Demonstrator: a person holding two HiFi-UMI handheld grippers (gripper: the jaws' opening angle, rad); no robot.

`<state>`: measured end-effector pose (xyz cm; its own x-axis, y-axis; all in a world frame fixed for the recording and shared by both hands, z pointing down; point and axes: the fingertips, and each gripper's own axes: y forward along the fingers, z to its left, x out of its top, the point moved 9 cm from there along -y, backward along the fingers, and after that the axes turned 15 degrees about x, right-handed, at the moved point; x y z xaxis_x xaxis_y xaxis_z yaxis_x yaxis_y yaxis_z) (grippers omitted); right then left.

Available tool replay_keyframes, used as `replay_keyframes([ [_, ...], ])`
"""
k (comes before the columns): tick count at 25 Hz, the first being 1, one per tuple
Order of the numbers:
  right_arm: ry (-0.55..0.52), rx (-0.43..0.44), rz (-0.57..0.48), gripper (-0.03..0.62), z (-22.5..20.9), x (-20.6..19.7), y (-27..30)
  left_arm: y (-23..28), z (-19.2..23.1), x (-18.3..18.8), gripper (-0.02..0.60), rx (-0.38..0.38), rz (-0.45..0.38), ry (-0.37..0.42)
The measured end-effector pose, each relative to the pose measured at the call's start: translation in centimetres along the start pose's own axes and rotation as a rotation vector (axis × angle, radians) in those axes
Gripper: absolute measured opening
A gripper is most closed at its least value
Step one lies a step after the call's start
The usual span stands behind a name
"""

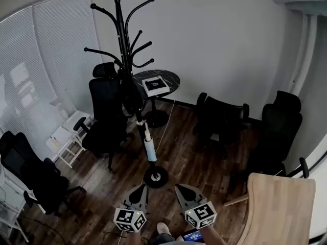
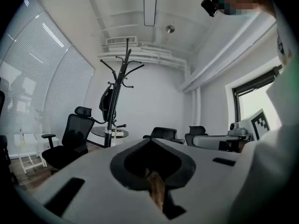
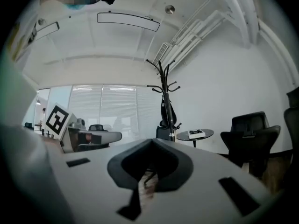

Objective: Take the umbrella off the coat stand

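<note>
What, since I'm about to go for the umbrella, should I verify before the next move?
1. Umbrella hanging on the coat stand: ok.
2. Left tongs empty: ok.
3. Right tongs empty: ok.
4. Tongs open, ready to grasp: not ok, both are shut.
5. Tongs up at the umbrella: not ok, both are low, near the stand's base.
6. How the umbrella is hooked on: cannot tell.

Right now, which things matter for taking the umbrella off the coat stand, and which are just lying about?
For the job: black folded umbrella, hanging on the tall black coat stand; left tongs and right tongs, both shut, empty.

Lying about: round dark table with a white box; black office chairs; pale wooden table.
</note>
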<state>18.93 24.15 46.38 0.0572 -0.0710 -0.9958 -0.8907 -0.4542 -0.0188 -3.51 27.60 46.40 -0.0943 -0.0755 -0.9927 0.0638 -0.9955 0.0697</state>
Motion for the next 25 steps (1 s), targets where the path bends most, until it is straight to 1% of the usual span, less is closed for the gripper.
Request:
replay_keyframes([
  [3,-0.046,0.041,0.085,0.012,0.7,-0.4,-0.1,-0.2,-0.5,-0.2,0.020,0.014,0.005,0.030],
  [5,-0.096,0.038,0.150,0.011,1.1,-0.6,0.0,-0.2,-0.9,-0.4,0.021,-0.013,0.022,0.050],
  [7,-0.105,0.044,0.177,0.011,1.5,-0.7,0.2,-0.4,-1.3,-0.3,0.020,-0.046,0.016,0.059],
  [10,-0.104,0.056,0.168,0.011,1.5,-0.6,0.6,-0.4,-1.3,-0.1,0.020,-0.065,0.002,0.052],
  [17,-0.110,0.053,0.134,0.011,-1.1,-1.4,2.4,2.3,0.3,-0.9,0.020,-0.032,0.008,0.046],
  [20,-0.114,0.033,0.144,0.012,-3.0,-1.5,3.9,4.8,1.2,-1.2,0.020,-0.012,0.007,0.050],
  [22,-0.102,0.041,0.157,0.012,-4.6,-1.7,5.3,7.1,2.0,-1.3,0.020,-0.005,0.009,0.051],
  [25,-0.093,0.043,0.164,0.011,-7.8,-2.2,7.6,10.9,3.1,-1.3,0.020,-0.017,0.006,0.035],
])
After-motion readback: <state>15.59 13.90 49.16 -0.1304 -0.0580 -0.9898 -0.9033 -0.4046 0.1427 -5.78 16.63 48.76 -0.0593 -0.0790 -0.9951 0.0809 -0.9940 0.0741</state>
